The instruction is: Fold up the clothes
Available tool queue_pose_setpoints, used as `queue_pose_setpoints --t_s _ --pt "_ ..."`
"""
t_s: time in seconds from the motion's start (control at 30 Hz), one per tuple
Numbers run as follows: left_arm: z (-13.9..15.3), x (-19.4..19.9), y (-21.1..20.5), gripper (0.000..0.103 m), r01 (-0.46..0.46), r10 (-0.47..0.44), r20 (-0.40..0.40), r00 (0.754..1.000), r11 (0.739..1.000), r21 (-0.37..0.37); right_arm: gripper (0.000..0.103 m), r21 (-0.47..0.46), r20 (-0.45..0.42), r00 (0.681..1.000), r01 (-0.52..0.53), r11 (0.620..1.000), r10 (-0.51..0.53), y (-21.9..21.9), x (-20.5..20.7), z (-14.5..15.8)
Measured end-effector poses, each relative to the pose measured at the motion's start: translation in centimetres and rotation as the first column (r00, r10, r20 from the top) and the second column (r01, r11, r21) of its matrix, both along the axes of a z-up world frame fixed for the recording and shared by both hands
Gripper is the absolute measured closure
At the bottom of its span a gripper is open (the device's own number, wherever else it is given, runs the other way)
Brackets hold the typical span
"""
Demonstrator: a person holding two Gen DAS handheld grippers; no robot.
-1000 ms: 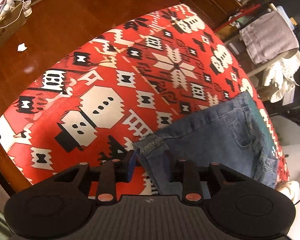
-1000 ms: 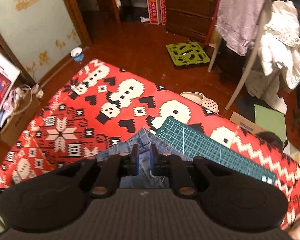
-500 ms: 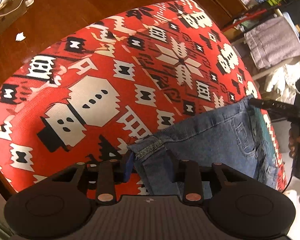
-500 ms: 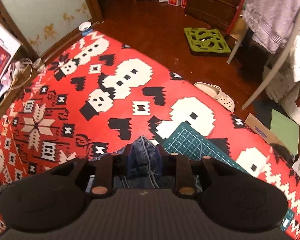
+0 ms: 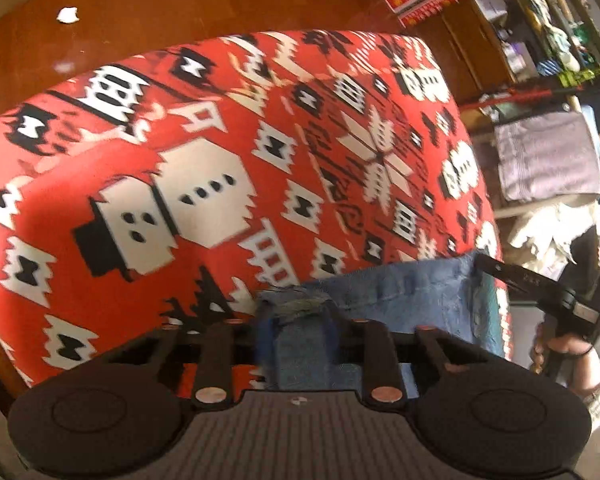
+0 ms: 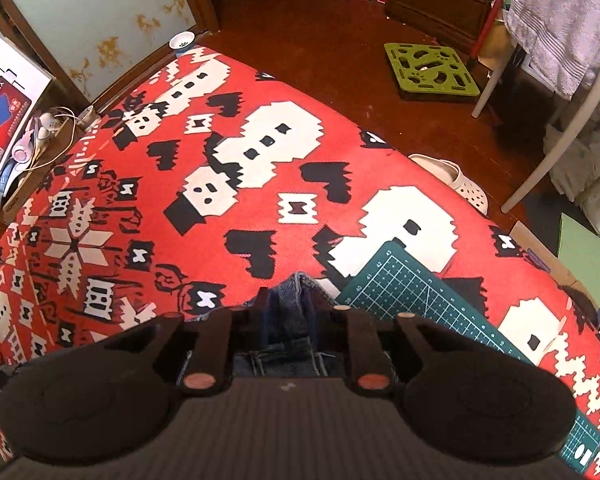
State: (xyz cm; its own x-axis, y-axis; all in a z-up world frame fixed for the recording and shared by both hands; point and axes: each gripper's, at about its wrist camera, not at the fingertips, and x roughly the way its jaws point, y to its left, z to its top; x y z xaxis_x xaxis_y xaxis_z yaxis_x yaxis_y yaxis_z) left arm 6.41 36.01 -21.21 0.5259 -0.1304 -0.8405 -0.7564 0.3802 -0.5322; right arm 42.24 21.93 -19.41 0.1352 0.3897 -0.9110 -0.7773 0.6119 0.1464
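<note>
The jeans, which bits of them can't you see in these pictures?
- Left wrist view: the near part of the jeans is hidden behind the left gripper; the picture is blurred.
- Right wrist view: only a small bunch shows between the right gripper's fingers; its body covers the rest.
- What kind of garment it is stays unclear.

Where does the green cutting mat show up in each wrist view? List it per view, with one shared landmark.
Left wrist view: only a thin teal strip of the green cutting mat shows at right, beside the denim shorts.
Right wrist view: it lies lower right of centre, running diagonally toward the bottom right corner.
Shared landmark: the red snowman-patterned cloth beneath it.
</note>
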Motion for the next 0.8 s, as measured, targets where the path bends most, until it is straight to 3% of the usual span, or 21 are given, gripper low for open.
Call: queue_pose_setpoints --t_s 0.13,0.27,0.6,0.67,0.8 --pt "1.5 0.3 -0.8 0.096 0.073 -0.071 -0.027 0.997 0.991 0.113 0.099 -0.008 0.053 0.999 -0.004 1.000 0.005 0.2 -0.5 0.3" --pt "2.8 0.7 -2.2 0.096 0.177 -0.169 -0.054 0.984 0.952 0.249 0.100 0.017 0.109 0.993 0.036 0.999 -0.038 0.0 -0.6 1.1" --pt "1.0 2.2 -3.1 0.094 0.290 -0.254 -0.145 0.956 0.888 0.357 0.099 0.021 0.166 0.986 0.027 0.999 -0.030 0.2 -0.9 -0.6" --pt "1.1 2.5 -3.4 0.087 0.309 -0.261 -0.174 0.949 0.875 0.372 0.097 0.023 0.182 0.983 0.019 1.000 -0.023 0.0 -1.2 -0.7" --pt "1.4 2.3 -3.2 0.074 0.314 -0.255 -0.200 0.946 0.874 0.372 0.081 0.032 0.193 0.980 0.045 0.998 -0.051 -0.3 -1.1 -0.2"
